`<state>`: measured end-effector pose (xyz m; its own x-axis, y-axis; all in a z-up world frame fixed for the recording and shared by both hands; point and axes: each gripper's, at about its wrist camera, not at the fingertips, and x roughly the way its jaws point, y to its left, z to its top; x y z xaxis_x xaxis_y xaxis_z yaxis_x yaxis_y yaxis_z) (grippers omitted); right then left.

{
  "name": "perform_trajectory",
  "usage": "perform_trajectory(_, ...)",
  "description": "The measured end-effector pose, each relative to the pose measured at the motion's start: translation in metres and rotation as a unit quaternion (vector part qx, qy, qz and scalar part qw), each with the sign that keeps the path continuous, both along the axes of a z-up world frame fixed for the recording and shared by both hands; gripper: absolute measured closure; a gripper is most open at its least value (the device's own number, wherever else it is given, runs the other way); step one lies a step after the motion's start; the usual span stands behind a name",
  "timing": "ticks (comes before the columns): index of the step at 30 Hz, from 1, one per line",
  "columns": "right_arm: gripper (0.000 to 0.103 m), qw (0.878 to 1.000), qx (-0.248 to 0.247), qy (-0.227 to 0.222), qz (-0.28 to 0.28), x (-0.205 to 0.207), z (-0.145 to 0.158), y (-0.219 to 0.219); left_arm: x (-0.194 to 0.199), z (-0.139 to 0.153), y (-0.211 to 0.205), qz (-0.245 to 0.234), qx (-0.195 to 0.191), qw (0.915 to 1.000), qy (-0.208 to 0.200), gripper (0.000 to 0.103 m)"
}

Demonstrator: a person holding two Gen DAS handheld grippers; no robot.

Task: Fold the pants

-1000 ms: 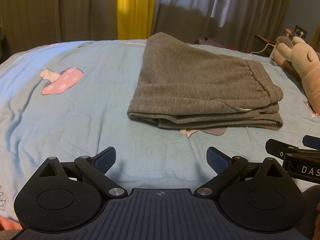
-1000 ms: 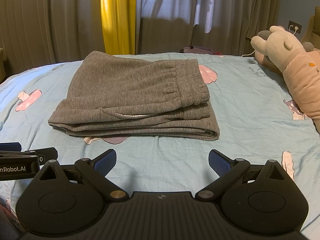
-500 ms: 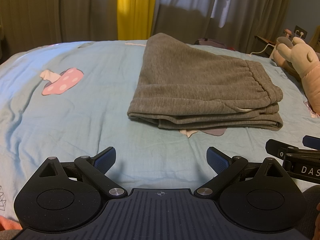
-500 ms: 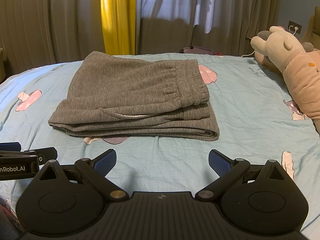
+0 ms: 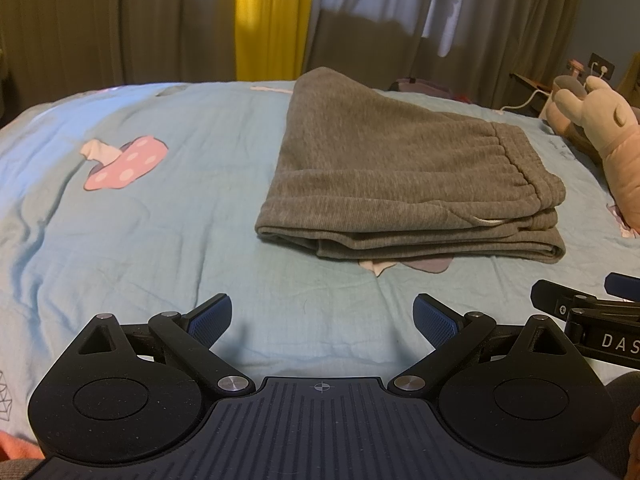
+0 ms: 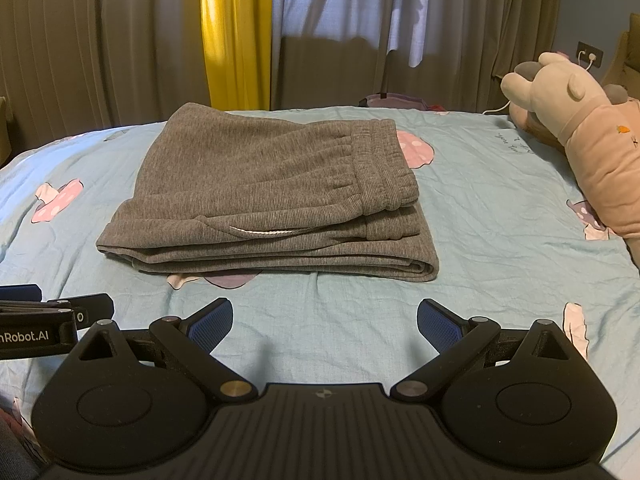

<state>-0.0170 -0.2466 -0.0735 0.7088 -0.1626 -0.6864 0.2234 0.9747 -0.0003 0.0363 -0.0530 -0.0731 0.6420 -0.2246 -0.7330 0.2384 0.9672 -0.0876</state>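
Grey pants [image 5: 400, 176] lie folded into a flat stack on the light blue bed sheet [image 5: 140, 240], waistband to the right; they also show in the right wrist view [image 6: 272, 200]. My left gripper [image 5: 322, 318] is open and empty, held back from the near edge of the pants. My right gripper [image 6: 324, 320] is open and empty, also short of the pants. The right gripper's side shows at the right edge of the left wrist view [image 5: 580, 312], and the left gripper's side shows in the right wrist view [image 6: 52, 316].
A plush toy [image 6: 580, 144] lies on the bed at the right; it also shows in the left wrist view [image 5: 600, 120]. Curtains [image 6: 240, 32] hang behind the bed. The sheet has pink mushroom prints [image 5: 128, 160].
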Motion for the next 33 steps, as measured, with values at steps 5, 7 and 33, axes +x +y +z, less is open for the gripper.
perform_trajectory(5, 0.004, 1.0, 0.0, 0.0, 0.0, 0.0, -0.0001, 0.0001, -0.0001, 0.0001, 0.0004, 0.0, 0.0, 1.0, 0.0, 0.003)
perform_trajectory(7, 0.004, 1.0, 0.0, 0.0, 0.0, 0.0, -0.0001, 0.0001, 0.0001, 0.0001, 0.0003, 0.0, 0.0, 1.0, 0.0, 0.003)
perform_trajectory(33, 0.004, 1.0, 0.0, 0.0, 0.0, -0.0001, -0.0002, 0.0002, -0.0003, 0.0021, 0.0011, 0.004, -0.006, 1.0, 0.0, 0.003)
